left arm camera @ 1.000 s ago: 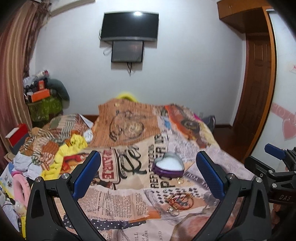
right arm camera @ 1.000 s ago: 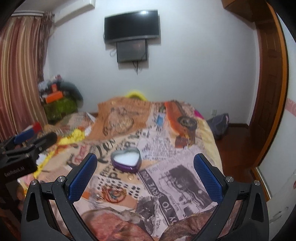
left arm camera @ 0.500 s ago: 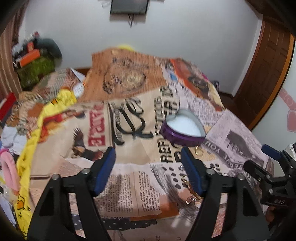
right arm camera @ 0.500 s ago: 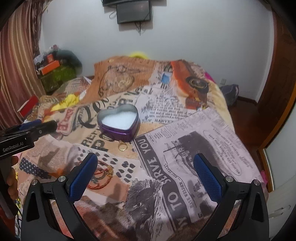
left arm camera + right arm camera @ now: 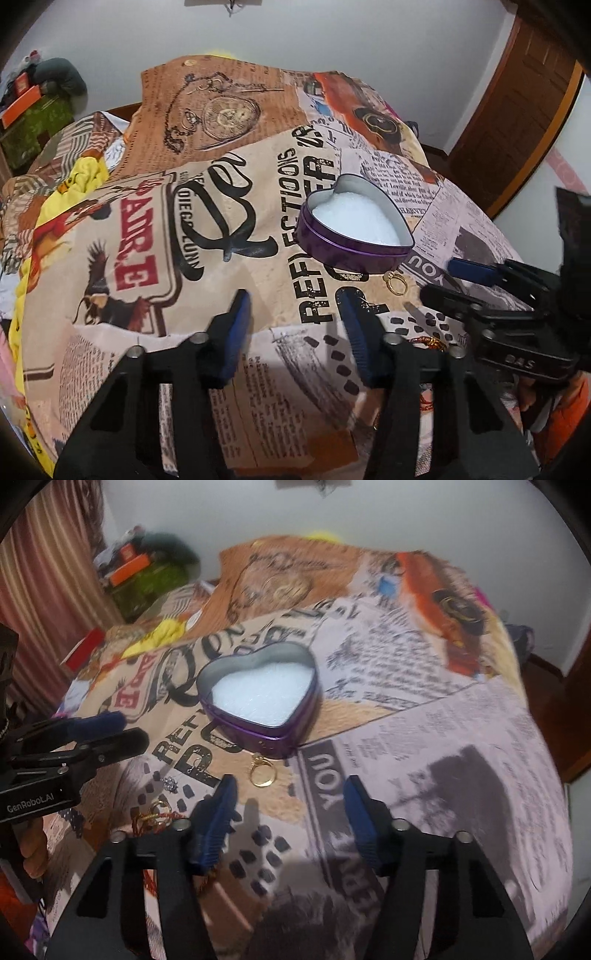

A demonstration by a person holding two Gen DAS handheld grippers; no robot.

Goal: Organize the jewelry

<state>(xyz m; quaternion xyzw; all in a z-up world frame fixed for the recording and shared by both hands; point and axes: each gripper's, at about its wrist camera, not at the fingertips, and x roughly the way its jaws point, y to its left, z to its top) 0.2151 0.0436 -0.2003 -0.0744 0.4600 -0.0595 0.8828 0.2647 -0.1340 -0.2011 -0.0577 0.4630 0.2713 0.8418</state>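
A purple heart-shaped tin (image 5: 356, 236) with a white lining stands open on the printed bedspread; it also shows in the right wrist view (image 5: 260, 701). A gold ring (image 5: 394, 283) lies just in front of it, seen too in the right wrist view (image 5: 263, 773). A small silver piece (image 5: 170, 783) and a red-and-gold bangle (image 5: 157, 814) lie to the left. My left gripper (image 5: 295, 317) is open and empty, left of the ring. My right gripper (image 5: 290, 801) is open and empty, just short of the ring.
The bed is covered by a newspaper-print spread (image 5: 221, 184). Yellow cloth and clutter (image 5: 74, 177) lie along the left side. A wooden door (image 5: 517, 110) stands at the right, a striped curtain (image 5: 44, 590) at the left.
Both grippers have moved down and forward toward the tin and the ring. Both sets of jaws have narrowed from wide open to partly open.
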